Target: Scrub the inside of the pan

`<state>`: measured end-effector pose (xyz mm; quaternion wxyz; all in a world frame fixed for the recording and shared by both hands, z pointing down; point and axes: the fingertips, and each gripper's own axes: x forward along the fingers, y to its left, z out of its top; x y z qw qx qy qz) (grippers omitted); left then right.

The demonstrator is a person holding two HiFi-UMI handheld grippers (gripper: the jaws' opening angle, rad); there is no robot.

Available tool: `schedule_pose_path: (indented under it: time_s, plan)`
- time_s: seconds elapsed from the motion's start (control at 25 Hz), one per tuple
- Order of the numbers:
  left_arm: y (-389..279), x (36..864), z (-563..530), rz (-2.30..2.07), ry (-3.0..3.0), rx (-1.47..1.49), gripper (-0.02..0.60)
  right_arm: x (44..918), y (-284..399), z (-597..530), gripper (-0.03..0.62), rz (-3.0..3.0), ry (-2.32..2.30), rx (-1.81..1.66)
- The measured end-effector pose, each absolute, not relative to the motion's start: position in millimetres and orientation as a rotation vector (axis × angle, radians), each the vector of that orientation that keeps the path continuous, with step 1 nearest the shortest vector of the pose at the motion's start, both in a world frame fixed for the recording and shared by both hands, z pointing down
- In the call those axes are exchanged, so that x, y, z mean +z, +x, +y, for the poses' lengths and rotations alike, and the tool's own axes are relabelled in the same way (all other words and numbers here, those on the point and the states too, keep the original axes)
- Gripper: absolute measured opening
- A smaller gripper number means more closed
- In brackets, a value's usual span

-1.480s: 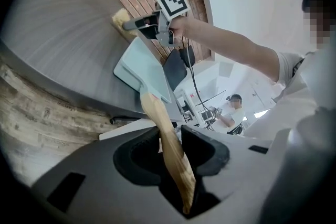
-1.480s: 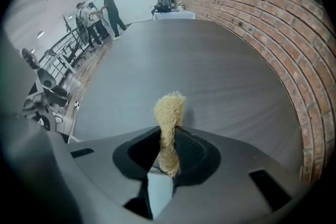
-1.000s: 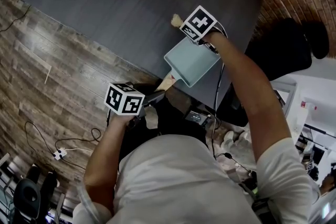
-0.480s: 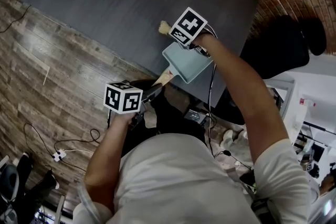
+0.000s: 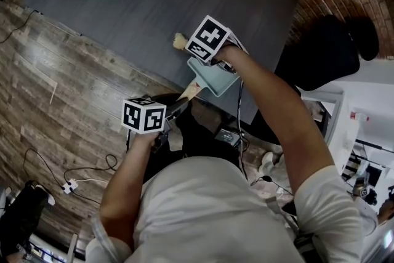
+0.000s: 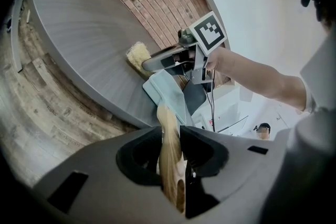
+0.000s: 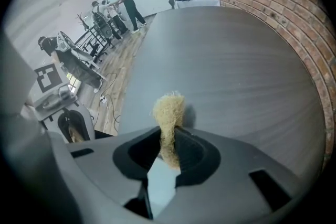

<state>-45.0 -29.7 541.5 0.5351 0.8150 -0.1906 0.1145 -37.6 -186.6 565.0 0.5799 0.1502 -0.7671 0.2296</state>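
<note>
Left fingers [image 6: 200,149] gripping handle [image 6: 169,139] of pan [image 6: 165,89], right fingers [image 7: 193,157] pinching scrubber [image 7: 169,107] just beyond pan rim, over desk [image 5: 123,3].

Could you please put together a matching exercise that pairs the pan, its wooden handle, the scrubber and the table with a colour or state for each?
Things:
1. pan
2. wooden handle
3. scrubber
4. table

Colour or state:
A. dark grey
B. clamped in the right tongs
C. pale blue
D. clamped in the left tongs

Pairs: 1-C; 2-D; 3-B; 4-A
</note>
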Motion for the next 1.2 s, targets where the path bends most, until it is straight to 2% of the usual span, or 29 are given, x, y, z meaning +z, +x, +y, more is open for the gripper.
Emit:
schedule_pose_path:
  time_s: [0.76, 1.2]
  plan:
    - [-43, 541, -32, -0.452, 1.937, 0.273, 0.115, 550, -84, -148, 0.083, -1.893, 0.262, 0.479]
    - [-43, 542, -30, -0.45, 1.937, 0.273, 0.115, 548, -73, -117, 0.083, -1.922, 0.267, 0.549]
